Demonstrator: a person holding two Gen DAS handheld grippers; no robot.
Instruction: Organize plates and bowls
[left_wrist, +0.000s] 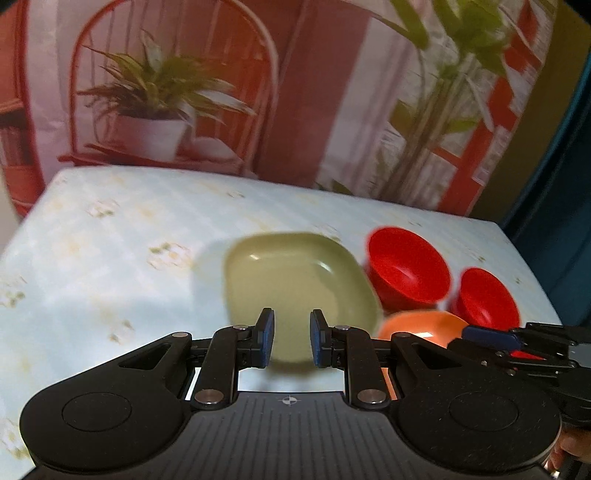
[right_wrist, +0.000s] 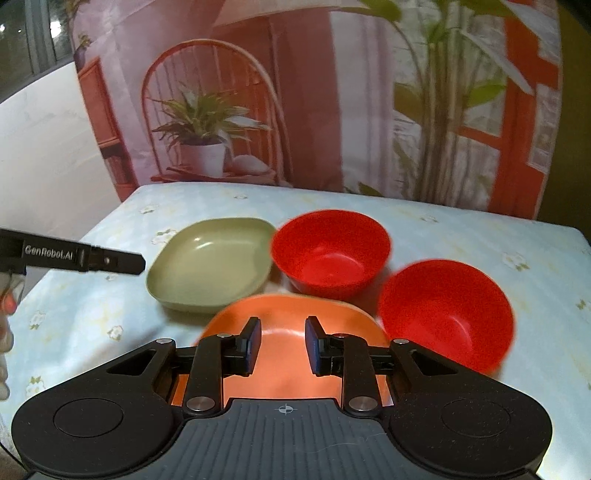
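Observation:
A green square plate (left_wrist: 295, 273) sits on the table, also in the right wrist view (right_wrist: 210, 266). Two red bowls stand right of it: a far one (left_wrist: 408, 271) (right_wrist: 330, 254) and a near one (left_wrist: 484, 299) (right_wrist: 445, 314). An orange plate (left_wrist: 421, 326) (right_wrist: 291, 350) lies in front of them. My left gripper (left_wrist: 291, 341) is open and empty, just above the green plate's near edge. My right gripper (right_wrist: 282, 345) is open and empty over the orange plate; it also shows in the left wrist view (left_wrist: 517, 347).
The table has a pale flowered cloth (left_wrist: 110, 240) (right_wrist: 480, 232). A printed backdrop with plants and a chair (left_wrist: 295, 92) hangs behind its far edge. The left gripper's body (right_wrist: 74, 256) reaches in from the left.

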